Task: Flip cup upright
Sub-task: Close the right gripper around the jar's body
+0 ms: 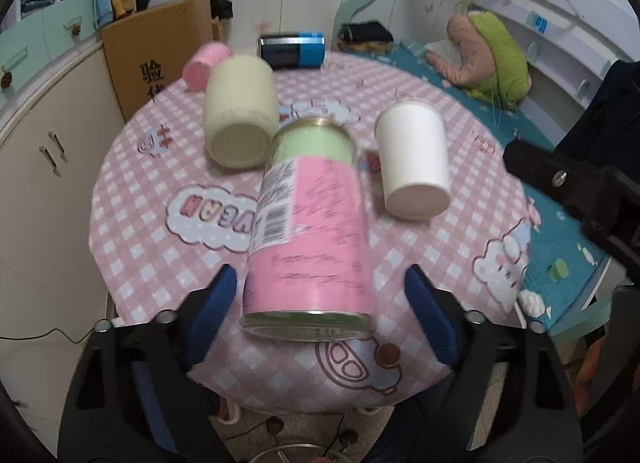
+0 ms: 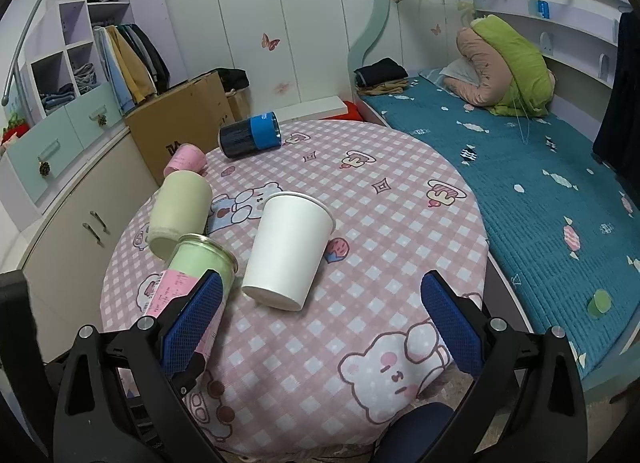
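Note:
A pink-and-green can point(image 1: 312, 231) lies on its side on the round checked table point(image 1: 152, 231), its base toward me. My left gripper point(image 1: 320, 295) is open, blue fingers on either side of the can's near end, apart from it. The can also shows in the right wrist view point(image 2: 196, 267). A white paper cup point(image 1: 414, 159) lies on its side to the right, also seen in the right wrist view point(image 2: 288, 249). My right gripper point(image 2: 320, 315) is open and empty, just short of the white cup's base.
A cream cup point(image 1: 240, 111), a pink cup point(image 1: 204, 65) and a dark blue can point(image 1: 292, 50) lie on their sides farther back. A cardboard box point(image 1: 152, 51) stands behind the table. A bed point(image 2: 540, 191) runs along the right. Cabinets point(image 1: 40, 167) stand at left.

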Demonstrator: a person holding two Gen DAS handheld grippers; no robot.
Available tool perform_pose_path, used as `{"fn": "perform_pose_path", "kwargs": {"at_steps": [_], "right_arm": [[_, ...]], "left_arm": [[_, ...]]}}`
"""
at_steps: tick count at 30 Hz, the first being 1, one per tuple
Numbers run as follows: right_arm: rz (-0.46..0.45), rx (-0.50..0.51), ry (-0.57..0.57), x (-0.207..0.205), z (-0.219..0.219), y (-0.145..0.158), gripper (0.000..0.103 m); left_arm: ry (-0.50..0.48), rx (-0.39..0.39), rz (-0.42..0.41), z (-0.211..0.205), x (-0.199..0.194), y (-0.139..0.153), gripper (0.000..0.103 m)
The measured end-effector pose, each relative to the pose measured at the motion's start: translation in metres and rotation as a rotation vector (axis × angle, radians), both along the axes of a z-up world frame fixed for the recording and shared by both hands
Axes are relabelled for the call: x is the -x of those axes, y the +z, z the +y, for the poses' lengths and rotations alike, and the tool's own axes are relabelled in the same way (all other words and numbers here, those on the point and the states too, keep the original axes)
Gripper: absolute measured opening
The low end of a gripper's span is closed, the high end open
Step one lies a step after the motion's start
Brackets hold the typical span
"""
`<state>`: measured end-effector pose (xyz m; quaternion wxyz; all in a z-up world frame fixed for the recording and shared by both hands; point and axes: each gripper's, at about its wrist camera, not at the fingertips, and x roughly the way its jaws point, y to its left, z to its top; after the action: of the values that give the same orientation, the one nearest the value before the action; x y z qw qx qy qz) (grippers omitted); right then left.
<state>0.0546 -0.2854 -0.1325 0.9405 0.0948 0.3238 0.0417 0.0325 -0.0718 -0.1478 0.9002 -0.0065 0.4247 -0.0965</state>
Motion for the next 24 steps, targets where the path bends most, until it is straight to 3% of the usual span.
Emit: {"fn": "perform_pose_path", "kwargs": {"at_steps": [11,17,24], "right_arm": [[-0.019,0.003,0.031,0.006,0.022,0.017,0.096],[0.028,0.000,0.109,-0.005,0.056,0.012,0.096],[0.092,0.008,0.172,-0.023,0.101,0.000,0.096]], "left_arm": [[0.007,0.049,-0.065,0.032,0.014,0.024,0.091],[0.088,0.044,-0.101,0.071,0.012,0.030,0.091],[0.134,0.059,-0.084,0.106,0.004,0.023,0.091]]}}
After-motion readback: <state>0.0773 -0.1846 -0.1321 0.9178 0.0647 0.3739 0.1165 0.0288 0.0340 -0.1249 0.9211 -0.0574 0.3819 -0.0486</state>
